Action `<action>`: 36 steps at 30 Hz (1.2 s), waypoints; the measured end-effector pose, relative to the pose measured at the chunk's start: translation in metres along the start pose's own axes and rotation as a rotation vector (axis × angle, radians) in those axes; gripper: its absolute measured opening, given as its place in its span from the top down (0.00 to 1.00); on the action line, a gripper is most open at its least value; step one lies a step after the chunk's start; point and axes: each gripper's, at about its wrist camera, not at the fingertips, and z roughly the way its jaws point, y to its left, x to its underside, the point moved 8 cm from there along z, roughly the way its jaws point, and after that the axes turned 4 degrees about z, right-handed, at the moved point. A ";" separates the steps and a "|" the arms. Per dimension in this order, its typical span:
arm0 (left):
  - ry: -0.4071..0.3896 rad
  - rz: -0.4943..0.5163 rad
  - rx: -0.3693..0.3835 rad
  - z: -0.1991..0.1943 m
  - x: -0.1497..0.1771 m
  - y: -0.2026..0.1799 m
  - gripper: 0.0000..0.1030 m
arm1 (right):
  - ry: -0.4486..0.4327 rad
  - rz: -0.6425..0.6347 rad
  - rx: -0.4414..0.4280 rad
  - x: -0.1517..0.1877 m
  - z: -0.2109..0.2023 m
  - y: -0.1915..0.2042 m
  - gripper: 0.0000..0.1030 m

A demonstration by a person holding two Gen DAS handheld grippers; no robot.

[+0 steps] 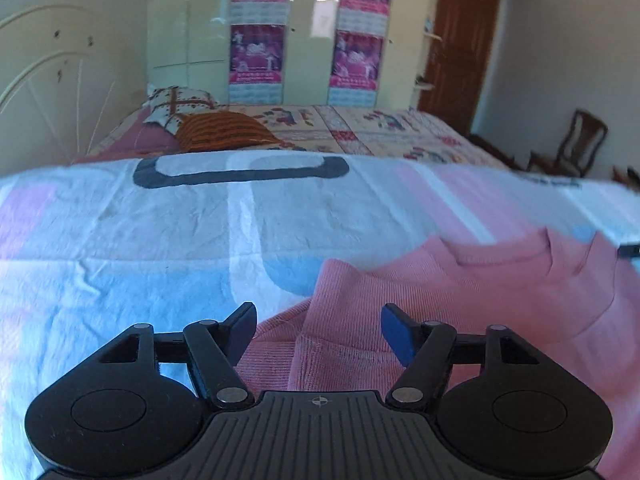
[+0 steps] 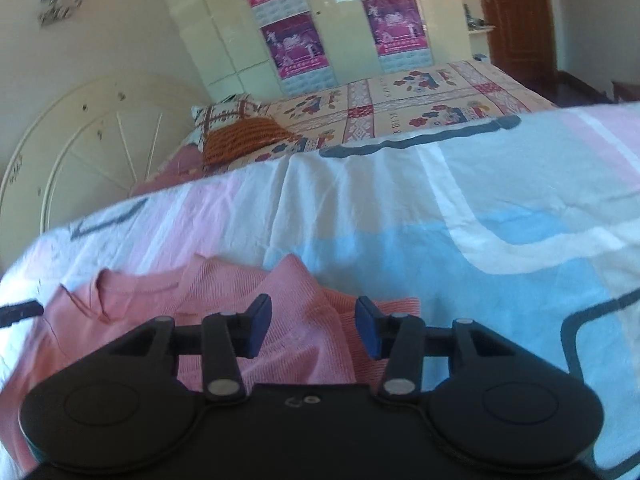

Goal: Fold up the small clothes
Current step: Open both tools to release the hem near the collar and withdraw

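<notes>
A small pink knit top [image 1: 460, 300] lies flat on a pastel sheet [image 1: 160, 240], neckline away from me. My left gripper [image 1: 318, 330] is open and empty, hovering over the top's left sleeve and side. In the right wrist view the same pink top [image 2: 224, 300] lies at lower left on the sheet [image 2: 440, 220]. My right gripper [image 2: 314, 326] is open and empty over the top's right shoulder and folded sleeve. The fabric under both gripper bodies is hidden.
A bed with a patterned quilt [image 1: 380, 128], an orange knit cushion [image 1: 224, 130] and a patterned pillow [image 1: 176, 106] lies beyond the sheet. A cream headboard [image 2: 100, 140] is at left, wardrobes with posters [image 1: 256, 52] behind, a wooden chair [image 1: 576, 144] at right.
</notes>
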 end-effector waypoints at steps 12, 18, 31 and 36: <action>-0.142 -0.179 -0.100 -0.017 0.002 0.012 0.93 | -0.088 -0.057 0.092 -0.001 -0.006 -0.001 0.91; -0.084 -0.157 -0.105 -0.005 0.010 0.007 0.92 | -0.059 -0.021 0.117 0.009 0.009 -0.009 0.91; -0.085 -0.025 0.160 -0.019 -0.020 -0.137 0.40 | 0.045 -0.239 -0.131 0.035 0.027 0.139 0.72; -0.038 0.042 0.093 -0.012 -0.004 -0.140 0.40 | 0.102 -0.368 -0.159 0.048 0.040 0.168 0.68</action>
